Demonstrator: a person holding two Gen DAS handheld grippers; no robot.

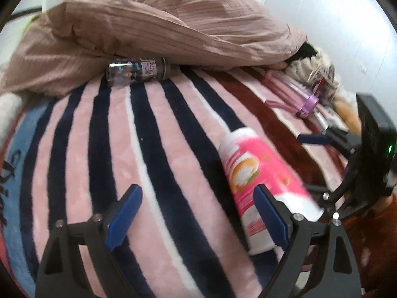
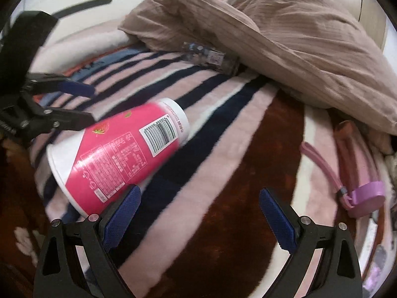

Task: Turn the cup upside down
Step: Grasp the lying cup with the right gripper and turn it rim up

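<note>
A pink and white paper cup [image 1: 258, 173] lies on its side on the striped blanket [image 1: 161, 149], its narrow base pointing away from me. In the right wrist view the cup [image 2: 119, 154] lies at the left with its barcode up. My left gripper [image 1: 198, 213] is open and empty, its right finger just in front of the cup. My right gripper [image 2: 198, 213] is open and empty, its left finger close to the cup's wide rim. The left gripper also shows in the right wrist view [image 2: 84, 103], its fingers apart beside the cup.
A rumpled brown duvet [image 1: 158, 24] lies at the back. A clear glass jar [image 1: 136, 70] lies on its side against it. A pink bottle with a purple lid [image 2: 357, 181] lies to the right, also showing in the left wrist view [image 1: 295, 94].
</note>
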